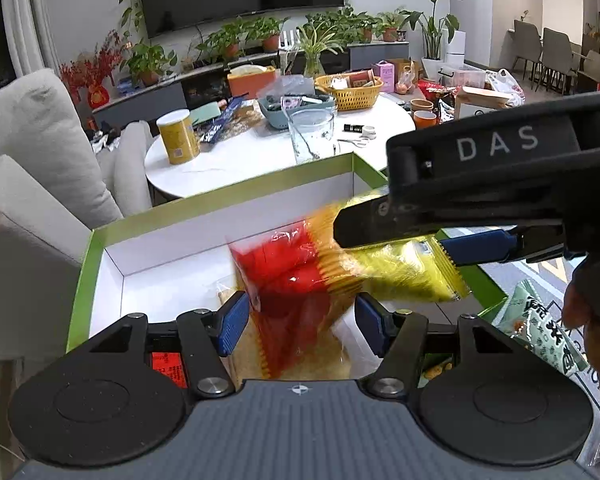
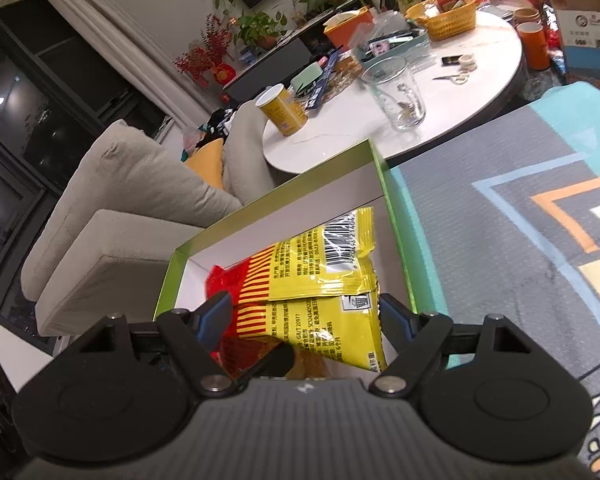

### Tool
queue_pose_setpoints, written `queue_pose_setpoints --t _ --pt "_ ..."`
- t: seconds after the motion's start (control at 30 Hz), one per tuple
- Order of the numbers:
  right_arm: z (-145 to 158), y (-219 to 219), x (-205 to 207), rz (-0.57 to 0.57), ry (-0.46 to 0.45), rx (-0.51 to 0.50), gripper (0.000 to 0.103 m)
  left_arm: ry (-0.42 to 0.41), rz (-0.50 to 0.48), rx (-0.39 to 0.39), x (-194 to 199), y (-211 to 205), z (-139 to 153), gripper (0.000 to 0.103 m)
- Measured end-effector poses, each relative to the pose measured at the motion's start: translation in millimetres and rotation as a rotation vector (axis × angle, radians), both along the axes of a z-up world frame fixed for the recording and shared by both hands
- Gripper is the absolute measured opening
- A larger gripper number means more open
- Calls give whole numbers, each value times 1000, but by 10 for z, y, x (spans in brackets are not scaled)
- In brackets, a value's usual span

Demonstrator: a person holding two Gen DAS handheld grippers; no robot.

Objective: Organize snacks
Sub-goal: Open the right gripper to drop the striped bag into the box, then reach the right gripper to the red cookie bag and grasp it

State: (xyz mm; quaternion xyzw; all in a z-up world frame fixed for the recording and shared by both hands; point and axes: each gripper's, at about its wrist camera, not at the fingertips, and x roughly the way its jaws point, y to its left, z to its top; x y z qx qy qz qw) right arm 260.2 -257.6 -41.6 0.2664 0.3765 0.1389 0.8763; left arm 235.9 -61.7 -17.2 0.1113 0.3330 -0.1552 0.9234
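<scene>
The left gripper [image 1: 300,320] is black plastic on a grey ribbed body bearing a small round crosshair emblem. Two round black discs flank it, and silver screws pin the angled linkage arms. Its fingers [image 1: 233,322] carry ribbed blue pads. The right gripper [image 2: 306,320] has the same build, with a lightning-bolt mark on its body and white "DAS" lettering on its side.
</scene>
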Motion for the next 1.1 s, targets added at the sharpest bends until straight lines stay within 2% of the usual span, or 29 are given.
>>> queue_pose_setpoints --t 0.57,0.77,0.9,1.1 --pt "229 -31 -407 11 -41 -3 58 -65 -10 14 -457 -47 262 57" --pt "301 -31 -575 16 -57 1 58 -95 -6 14 -642 -11 339 62" --pt "347 -14 -702 18 -69 3 58 -108 31 -1 -769 103 376 63" --pt "322 73 -879 54 -67 1 58 -91 147 -63 -974 411 321 64"
